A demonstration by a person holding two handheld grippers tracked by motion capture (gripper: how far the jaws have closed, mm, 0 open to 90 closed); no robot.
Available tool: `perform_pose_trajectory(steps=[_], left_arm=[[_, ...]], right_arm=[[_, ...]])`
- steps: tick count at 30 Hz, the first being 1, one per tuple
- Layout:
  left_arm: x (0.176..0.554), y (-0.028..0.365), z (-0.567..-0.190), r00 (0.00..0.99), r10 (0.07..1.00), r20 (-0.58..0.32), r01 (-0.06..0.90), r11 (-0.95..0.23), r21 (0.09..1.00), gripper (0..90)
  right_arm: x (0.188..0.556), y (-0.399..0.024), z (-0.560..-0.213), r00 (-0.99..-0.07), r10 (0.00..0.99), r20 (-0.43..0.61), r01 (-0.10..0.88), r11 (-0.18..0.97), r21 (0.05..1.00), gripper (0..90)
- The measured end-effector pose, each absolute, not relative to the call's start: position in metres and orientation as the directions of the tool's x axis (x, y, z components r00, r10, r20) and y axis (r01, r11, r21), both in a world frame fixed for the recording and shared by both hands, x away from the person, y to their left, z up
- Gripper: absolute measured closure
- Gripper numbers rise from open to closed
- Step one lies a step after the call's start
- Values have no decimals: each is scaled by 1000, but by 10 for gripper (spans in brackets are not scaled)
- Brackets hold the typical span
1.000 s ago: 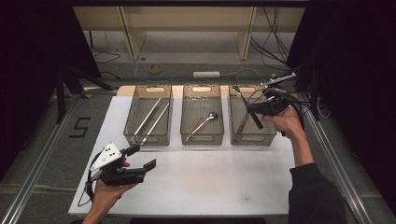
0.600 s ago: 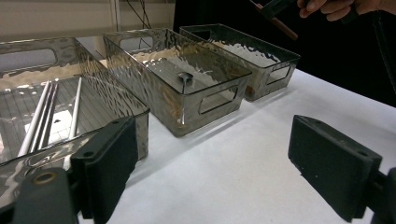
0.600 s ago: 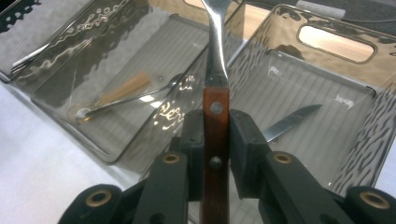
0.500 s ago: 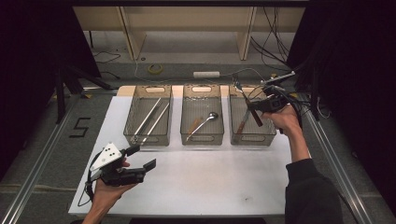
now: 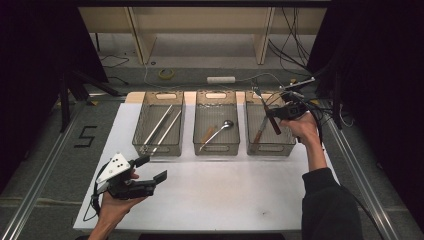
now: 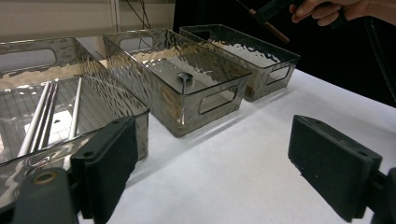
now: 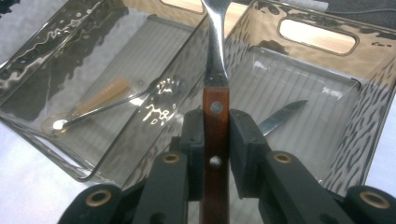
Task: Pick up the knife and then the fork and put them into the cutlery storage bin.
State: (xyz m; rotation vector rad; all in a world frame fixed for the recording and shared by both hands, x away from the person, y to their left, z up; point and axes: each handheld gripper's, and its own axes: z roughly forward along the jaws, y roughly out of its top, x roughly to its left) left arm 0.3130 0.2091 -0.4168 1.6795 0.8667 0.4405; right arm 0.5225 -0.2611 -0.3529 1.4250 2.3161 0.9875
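Observation:
My right gripper [image 5: 273,114] hovers over the right clear bin [image 5: 289,146], shut on the red-brown wooden handle of a metal utensil [image 5: 275,126]. In the right gripper view the pads [image 7: 243,135] clamp the riveted handle [image 7: 215,116], and the steel shaft runs up out of frame. A knife [image 7: 281,116] lies on the floor of that bin. My left gripper [image 5: 151,169] rests low over the white table top [image 5: 225,195] in front of the left bin [image 5: 150,149]. It is open, with nothing between its fingers [image 6: 109,163].
The left bin holds long metal rods [image 5: 161,127]. A spoon [image 5: 218,131] and a small wooden piece [image 5: 207,133] lie in the middle bin [image 5: 216,149]. Cables trail behind the right bin. Dark floor surrounds the table.

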Motion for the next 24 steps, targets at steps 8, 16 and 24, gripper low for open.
perform_pose_trajectory(steps=[8,16,24], left_arm=[[313,209,-417,659,738,-148,314,-91,945,155],[313,209,-417,660,737,-148,314,-91,945,155],[313,209,-417,659,738,-149,314,-90,945,155]], right_arm=[[525,-260,-359,-478,868,135,699,282,657,774],[527,-262,-370,-455,880,137,717,270,643,774],[527,-265,-383,-430,892,141,734,254,630,774]])
